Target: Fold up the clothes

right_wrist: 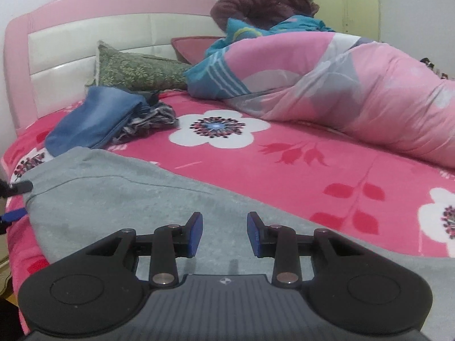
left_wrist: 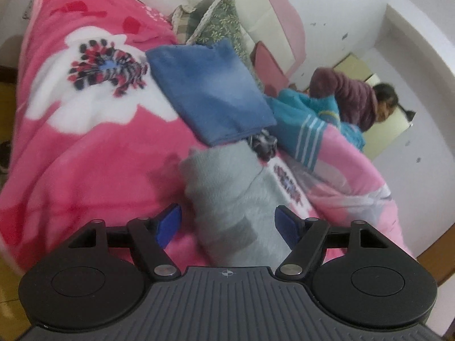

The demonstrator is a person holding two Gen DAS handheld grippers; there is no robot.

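A grey garment (right_wrist: pixel 119 199) lay on a pink blanket with big white flowers (right_wrist: pixel 256 170) that covered the bed. In the right wrist view the grey cloth was spread out flat and wide, and it ran right under the right gripper (right_wrist: pixel 224 234). That gripper's two blue pads (right_wrist: pixel 196 234) stood apart, with only grey cloth showing between them, so it was open and held nothing. In the left wrist view the same grey garment (left_wrist: pixel 236 199) looked bunched up into a long lump. The left gripper (left_wrist: pixel 229 226) was open too, its blue pads (left_wrist: pixel 170 224) wide apart on either side of the lump, and they did not seem to touch it. Just past the grey cloth sat a folded blue piece of clothing (left_wrist: pixel 210 91), with a small dark patterned cloth (left_wrist: pixel 263 142) peeking out beside it. A green leafy pillow (right_wrist: pixel 136 71) leaned near the pink and white headboard (right_wrist: pixel 71 37). A puffy pink quilt (right_wrist: pixel 355 91) was heaped on the far side of the bed. A person in a fuzzy purple top (right_wrist: pixel 264 5) sat behind it, next to some teal bedding (right_wrist: pixel 221 71).
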